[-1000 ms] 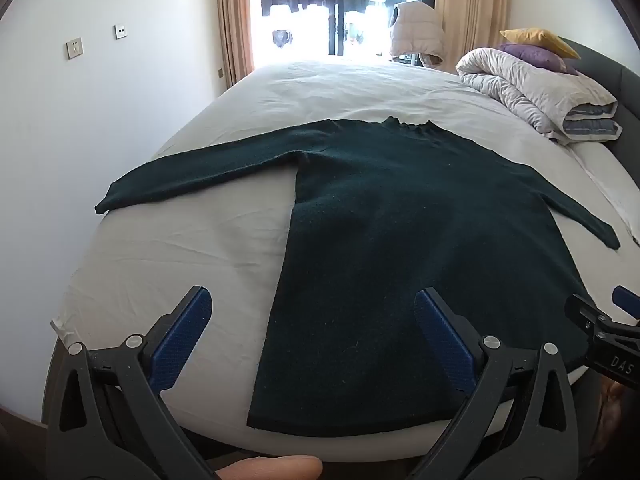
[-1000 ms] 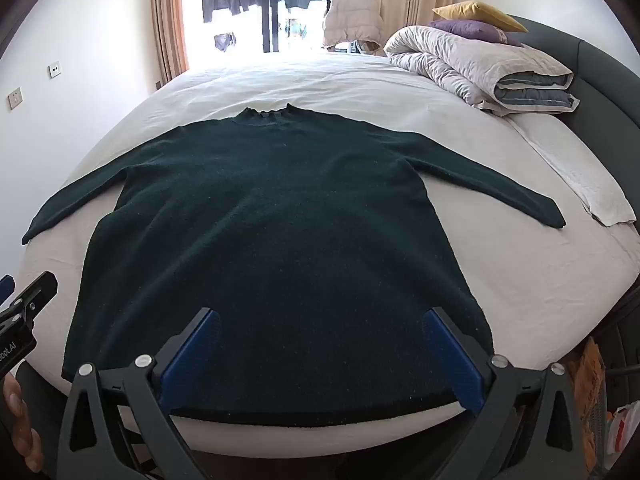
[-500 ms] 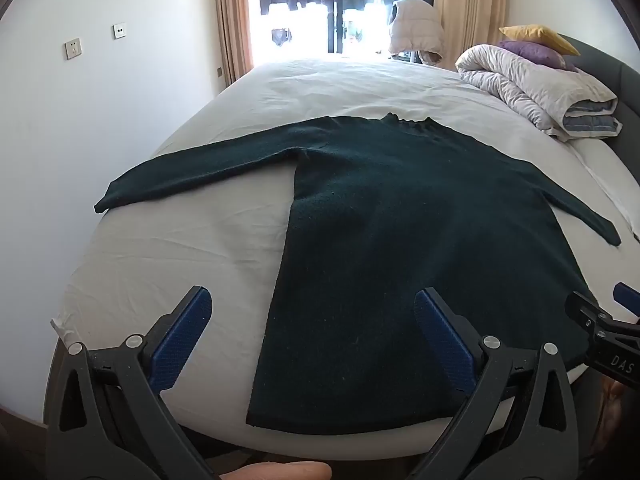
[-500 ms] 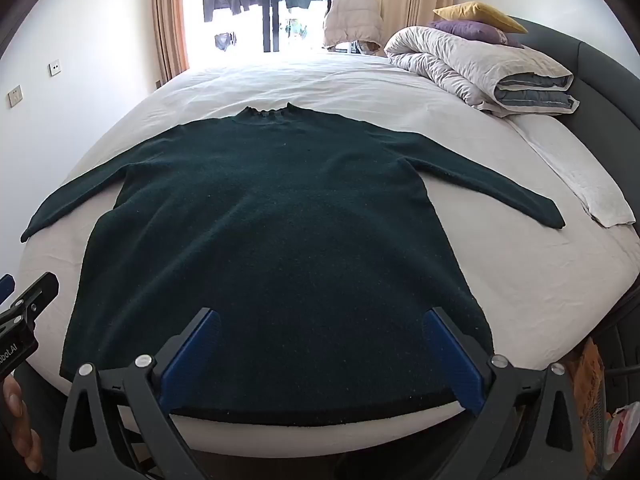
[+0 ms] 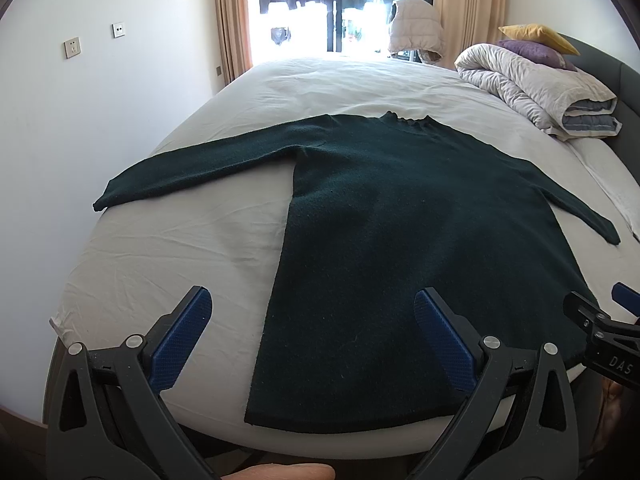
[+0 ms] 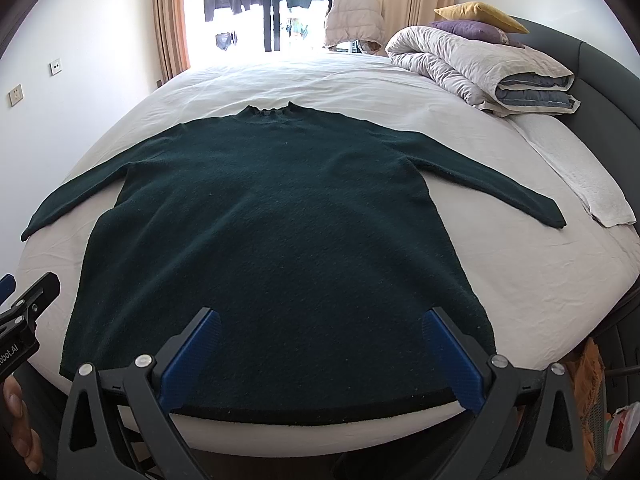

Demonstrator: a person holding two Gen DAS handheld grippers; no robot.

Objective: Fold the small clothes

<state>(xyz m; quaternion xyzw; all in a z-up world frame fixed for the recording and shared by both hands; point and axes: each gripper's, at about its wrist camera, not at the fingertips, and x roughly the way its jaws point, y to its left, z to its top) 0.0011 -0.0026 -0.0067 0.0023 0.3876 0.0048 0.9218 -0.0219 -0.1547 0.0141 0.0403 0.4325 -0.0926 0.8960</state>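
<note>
A dark green sweater [image 5: 400, 240] lies flat on the bed [image 5: 168, 248], sleeves spread, before the left gripper [image 5: 312, 320], seemingly hovering wide apart.

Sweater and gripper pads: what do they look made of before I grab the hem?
The dark green sweater looks like a thick, fuzzy knit, perhaps wool: matte nap, pale lint specks, ribbed collar. The blue pads on the right gripper look like rubber or textured plastic: a fine dotted grid, slight sheen. The bed sheet beneath looks like thin woven cotton, matte and creased.
</note>
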